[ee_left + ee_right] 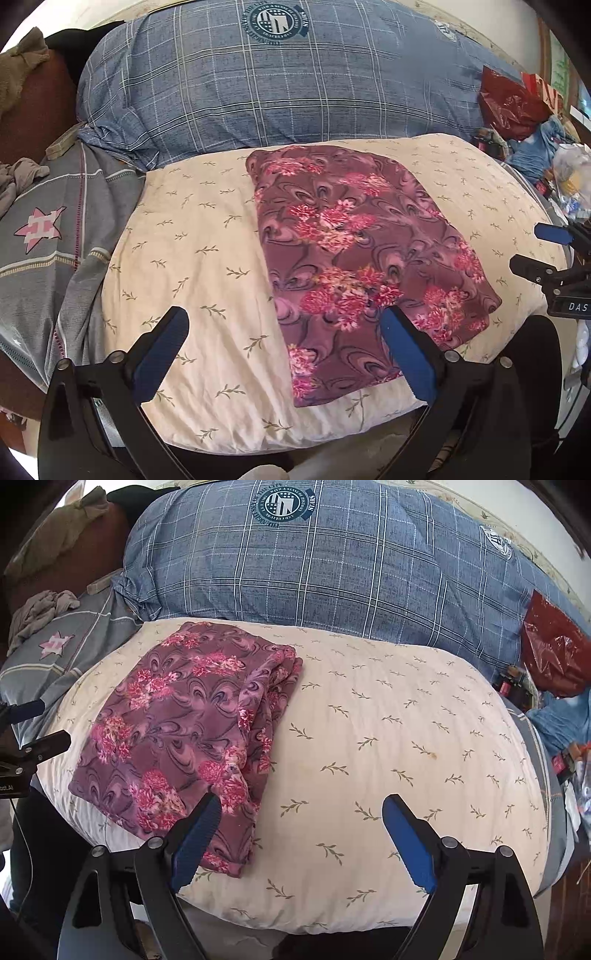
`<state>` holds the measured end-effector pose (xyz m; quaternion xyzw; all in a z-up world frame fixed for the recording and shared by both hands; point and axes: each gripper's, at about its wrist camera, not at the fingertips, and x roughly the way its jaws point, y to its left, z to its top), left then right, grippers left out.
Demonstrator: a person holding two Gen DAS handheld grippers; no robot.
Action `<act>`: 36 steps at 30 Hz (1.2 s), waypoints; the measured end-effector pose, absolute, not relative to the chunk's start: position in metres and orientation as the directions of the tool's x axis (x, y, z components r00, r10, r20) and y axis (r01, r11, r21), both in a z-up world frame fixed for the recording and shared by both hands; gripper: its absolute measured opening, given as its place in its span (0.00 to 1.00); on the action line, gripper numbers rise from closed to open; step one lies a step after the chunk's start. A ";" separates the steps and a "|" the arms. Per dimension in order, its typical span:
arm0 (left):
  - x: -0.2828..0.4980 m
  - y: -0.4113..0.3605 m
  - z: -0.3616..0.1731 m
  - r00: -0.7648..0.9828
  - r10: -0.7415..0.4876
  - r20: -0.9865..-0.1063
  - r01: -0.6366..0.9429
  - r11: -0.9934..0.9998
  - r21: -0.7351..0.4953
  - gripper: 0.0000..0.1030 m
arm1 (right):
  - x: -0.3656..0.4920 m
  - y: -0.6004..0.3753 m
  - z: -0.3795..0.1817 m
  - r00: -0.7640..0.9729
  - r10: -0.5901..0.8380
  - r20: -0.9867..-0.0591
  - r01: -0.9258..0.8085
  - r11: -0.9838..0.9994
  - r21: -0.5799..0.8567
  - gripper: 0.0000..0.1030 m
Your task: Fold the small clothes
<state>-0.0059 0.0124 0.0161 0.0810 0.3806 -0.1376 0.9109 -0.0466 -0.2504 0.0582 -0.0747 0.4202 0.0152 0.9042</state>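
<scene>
On the cream pillow: everything below is placed against this cream pillow (388,738) printed with small green sprigs; it fills the middle of both wrist views and serves as the working surface
Behind the pillow: a large blue plaid pillow (280,88) with a round crest emblem lies along its far edge, touching it
Left of the pillow: a grey bedsheet (48,243) bearing a pink star, with a crumpled grey rag (18,177) lying on it
Right of the pillow: a red plastic bag (509,99) and a heap of blue cloth and clutter, just off its far right corner
Garment: a folded floral cloth (354,258), mauve with pink flower clusters, lies flat on the pillow; it sits on the pillow's left part in the right wrist view
Long axis: the cloth is an oblong; its length runs from the pillow's far edge toward the near edge, slightly slanted; the stacked folded layers show along its right side in the right wrist view
Left gripper (284,328): spread wide and empty; its right finger hangs over the cloth's near end, its left finger over bare pillow; whether it touches, I cannot tell
Right gripper (301,816): spread wide, nothing clasped; its left finger overlaps the cloth's near right corner, its right finger is over bare pillow
</scene>
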 end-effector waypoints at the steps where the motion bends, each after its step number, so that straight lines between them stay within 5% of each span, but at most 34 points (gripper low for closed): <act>1: -0.006 0.011 0.016 0.671 -0.192 -0.716 0.317 0.947 0.043 1.00 | -0.047 -0.251 0.057 0.643 -0.036 -0.765 -0.091 0.988 -0.123 0.88; 36: -0.016 -0.007 0.011 0.609 -0.261 -0.749 0.387 0.922 -0.006 1.00 | -0.037 -0.269 0.056 0.613 -0.068 -0.787 -0.050 0.991 -0.125 0.88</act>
